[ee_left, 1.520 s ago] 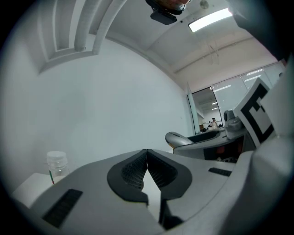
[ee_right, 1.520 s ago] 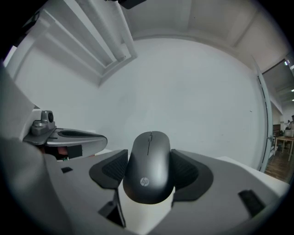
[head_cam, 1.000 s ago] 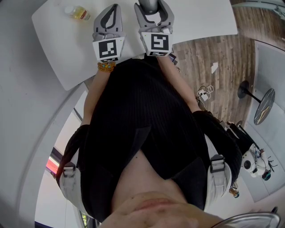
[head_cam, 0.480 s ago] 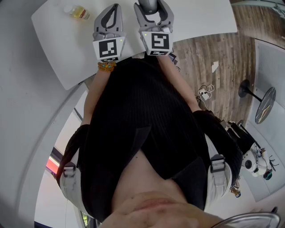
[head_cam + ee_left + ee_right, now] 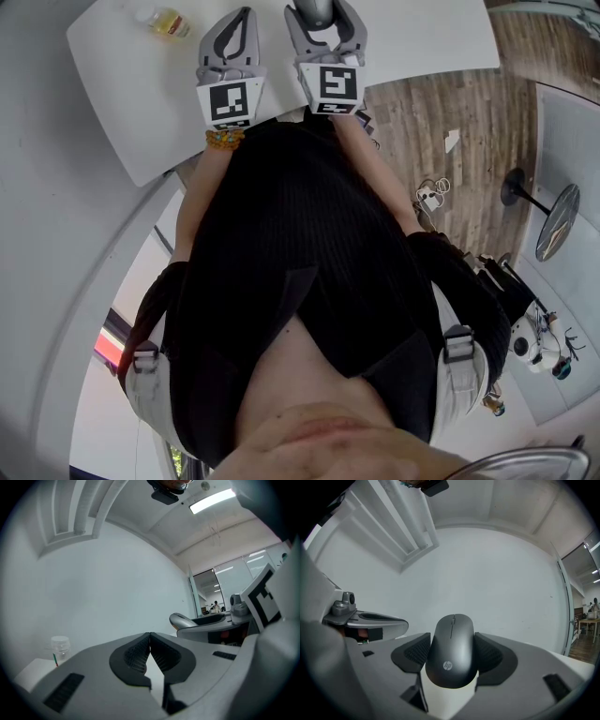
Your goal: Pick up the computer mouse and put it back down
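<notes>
Grasping the computer mouse point(image 5: 451, 651) in the right gripper point(image 5: 324, 17), 1 ribbed pad point(image 5: 490, 656) pressing on each long side, the logo end nearest the camera and the wheel end pointing away toward a plain white wall point(image 5: 497, 573). Showing a patch of white counter point(image 5: 122, 84) under the mouse in the right gripper view, yet leaving it unclear whether the mouse is touching that surface or hanging just above it. Cutting the mouse off at the top edge of the head view, with only a dark grey sliver peeking out between the jaws there.

Holding the left gripper point(image 5: 150, 641) clenched on nothing, its 2 pad tips meeting in a thin line and a narrow wedge of white opening behind them. Placing it just beside the right gripper, both reaching over the near edge of the counter.

Leaving a small clear bottle point(image 5: 165, 24) with yellowish content well apart to the left, near the far corner of the counter, too small for reading any label. Picking it up in the left gripper view only as a pale, blurred shape at the lower left.

Filling most of the head view with the person's black ribbed top point(image 5: 300, 262), and showing a beaded bracelet point(image 5: 223, 140) at the left wrist. Showing wood floor point(image 5: 441, 103) to the right of the counter, with scattered small items too far off to be made out.
</notes>
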Demonstrator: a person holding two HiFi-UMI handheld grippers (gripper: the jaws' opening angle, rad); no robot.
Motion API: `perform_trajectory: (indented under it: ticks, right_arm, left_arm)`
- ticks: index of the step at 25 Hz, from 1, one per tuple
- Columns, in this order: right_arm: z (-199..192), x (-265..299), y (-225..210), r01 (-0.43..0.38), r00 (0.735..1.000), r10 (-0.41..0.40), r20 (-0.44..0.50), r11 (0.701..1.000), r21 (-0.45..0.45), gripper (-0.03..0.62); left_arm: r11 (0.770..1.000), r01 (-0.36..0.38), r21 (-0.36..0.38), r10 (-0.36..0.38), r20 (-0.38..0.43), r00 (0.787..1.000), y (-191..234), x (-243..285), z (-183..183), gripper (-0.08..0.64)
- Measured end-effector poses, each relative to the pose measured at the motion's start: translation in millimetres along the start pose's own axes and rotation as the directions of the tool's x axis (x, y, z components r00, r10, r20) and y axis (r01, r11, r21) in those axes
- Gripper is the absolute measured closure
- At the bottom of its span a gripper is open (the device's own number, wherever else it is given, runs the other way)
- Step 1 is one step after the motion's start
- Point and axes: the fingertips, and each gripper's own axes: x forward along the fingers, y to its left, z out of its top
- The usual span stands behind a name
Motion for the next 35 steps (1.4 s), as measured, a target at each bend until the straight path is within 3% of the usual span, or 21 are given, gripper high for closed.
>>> perform_trajectory:
  ticks: [9,15,23,35]
  right_arm:
    - [-34,11,2,-0.003,0.995,0.005,-0.097,1.0,0.016,0.31]
    - [-69,19,1,0.003,0.976,0.001,-0.218,1.0,0.019,0.31]
    - [-120,24,11,-0.041,0.922,0.067,-0.381,0.996,0.076,0.31]
    - [-172,23,18,-0.035,0.842,0.095,-0.531,0.992,0.121,0.31]
  left_arm:
    - [1.0,-0.002,-0.003,0.002,-0.013,1.0,4,-2,-8,0.546]
    - [1.0,0.003,0.011,-0.003,-0.018,1.0,4,-2,-9,0.546]
    - [1.0,0.003,0.012,-0.003,-0.029,1.0,6,-2,-12,0.546]
    - [1.0,-0.001,0.004,0.001,-0.039,0.999,13,-1,-19,0.546]
